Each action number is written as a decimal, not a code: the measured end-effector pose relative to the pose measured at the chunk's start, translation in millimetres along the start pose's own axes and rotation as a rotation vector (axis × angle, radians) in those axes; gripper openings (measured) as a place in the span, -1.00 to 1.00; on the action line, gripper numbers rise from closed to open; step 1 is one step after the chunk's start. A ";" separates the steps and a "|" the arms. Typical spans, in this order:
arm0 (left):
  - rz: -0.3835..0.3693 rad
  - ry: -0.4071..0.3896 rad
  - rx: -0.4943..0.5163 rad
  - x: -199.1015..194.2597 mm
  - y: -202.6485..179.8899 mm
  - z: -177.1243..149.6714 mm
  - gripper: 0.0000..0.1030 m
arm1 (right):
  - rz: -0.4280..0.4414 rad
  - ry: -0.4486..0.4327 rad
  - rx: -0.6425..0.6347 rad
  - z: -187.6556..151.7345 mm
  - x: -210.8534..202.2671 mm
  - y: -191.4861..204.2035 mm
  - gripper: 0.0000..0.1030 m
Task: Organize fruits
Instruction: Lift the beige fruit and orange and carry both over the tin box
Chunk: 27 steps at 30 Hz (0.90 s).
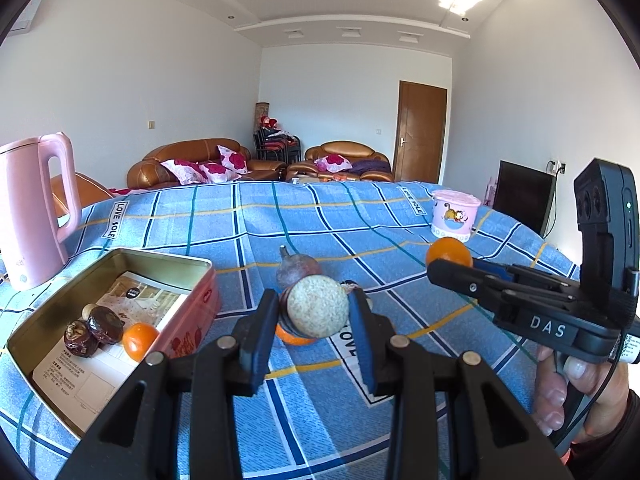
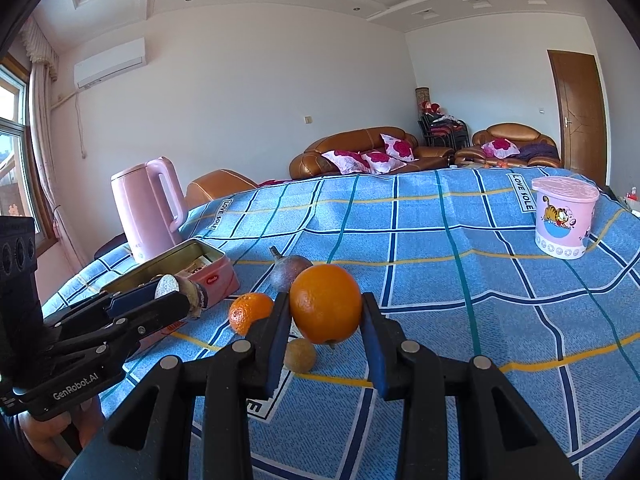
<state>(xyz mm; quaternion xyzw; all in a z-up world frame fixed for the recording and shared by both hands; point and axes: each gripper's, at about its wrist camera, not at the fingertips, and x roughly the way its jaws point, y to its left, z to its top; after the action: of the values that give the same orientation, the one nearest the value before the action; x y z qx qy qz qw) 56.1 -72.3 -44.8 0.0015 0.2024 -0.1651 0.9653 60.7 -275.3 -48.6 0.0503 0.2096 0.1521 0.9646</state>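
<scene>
At the left, the open tin (image 1: 120, 312) is holding dates and a small orange. The left gripper (image 1: 316, 312) is clamping a rough, pale, firm fruit (image 1: 318, 306) by its sides; the right gripper (image 2: 326, 304) is pinching a smooth, slippery orange (image 2: 325, 302) likewise, above the blue checked tablecloth (image 2: 460, 280), sofas standing far behind.

Between my left fingers: round fruit (image 1: 318, 306), centre of the left view.
Between my right fingers: orange (image 2: 325, 303), centre of the right view.
Tin (image 1: 52, 322): lower left of the left view, with dates (image 1: 94, 331) inside.
Kettle (image 1: 34, 210): behind the tin, far left.
Tub (image 2: 564, 218): right edge of the right view, on the tablecloth (image 2: 460, 280).
</scene>
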 end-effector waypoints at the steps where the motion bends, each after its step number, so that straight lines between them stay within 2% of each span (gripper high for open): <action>1: 0.001 -0.005 0.002 -0.8 -0.3 -0.1 -0.27 | 0.001 -0.004 -0.002 -0.3 -0.7 0.3 -0.29; 17: 0.020 -0.067 0.029 -12.4 -4.2 -0.3 -0.27 | 0.011 -0.078 -0.030 -2.5 -14.4 4.1 -0.29; 27: 0.007 -0.076 0.013 -16.0 -0.7 0.9 -0.27 | -0.005 -0.075 -0.034 -0.8 -13.6 5.4 -0.29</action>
<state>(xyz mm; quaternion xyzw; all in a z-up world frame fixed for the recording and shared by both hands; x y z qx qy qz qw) 42.4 -68.0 -37.7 0.0022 0.1646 -0.1630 0.9728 47.1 -274.4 -43.2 0.0391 0.1710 0.1514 0.9728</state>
